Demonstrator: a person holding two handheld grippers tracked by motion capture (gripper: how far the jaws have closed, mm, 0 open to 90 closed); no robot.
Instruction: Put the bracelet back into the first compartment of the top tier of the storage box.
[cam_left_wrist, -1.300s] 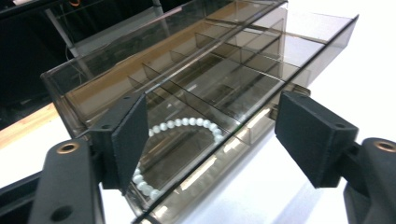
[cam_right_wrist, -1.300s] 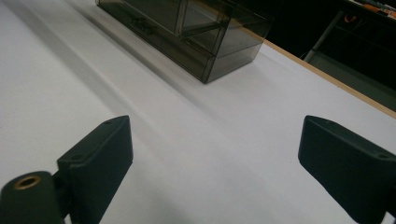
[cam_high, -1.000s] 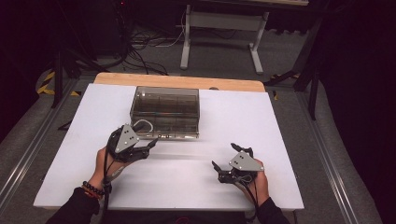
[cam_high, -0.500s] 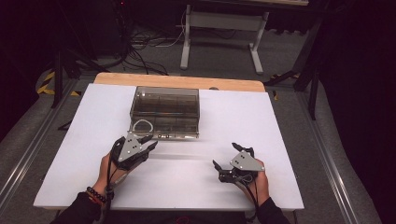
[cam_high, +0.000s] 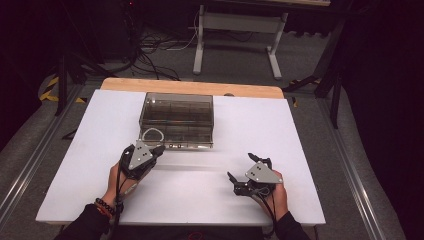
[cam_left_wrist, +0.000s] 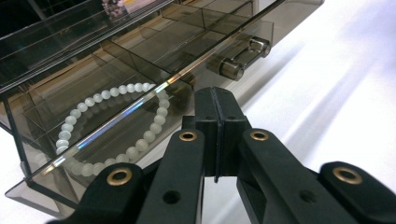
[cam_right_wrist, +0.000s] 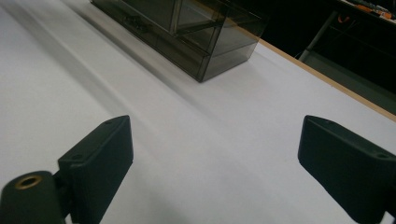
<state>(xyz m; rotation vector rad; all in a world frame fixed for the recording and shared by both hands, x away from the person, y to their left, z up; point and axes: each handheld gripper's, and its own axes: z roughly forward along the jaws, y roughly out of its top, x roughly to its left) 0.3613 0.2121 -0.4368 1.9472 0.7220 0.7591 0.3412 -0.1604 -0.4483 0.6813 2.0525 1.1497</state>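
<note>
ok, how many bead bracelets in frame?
1. A white bead bracelet lies in the front-left compartment of the smoky clear organizer box, just ahead of the shut left tongs. Other compartments look empty, though reflections could hide something.

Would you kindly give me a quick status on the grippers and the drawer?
Left gripper just closed, empty, at the drawer front. Right gripper open, idle on the table. Drawer out, bracelet inside. Nothing blocking.
</note>
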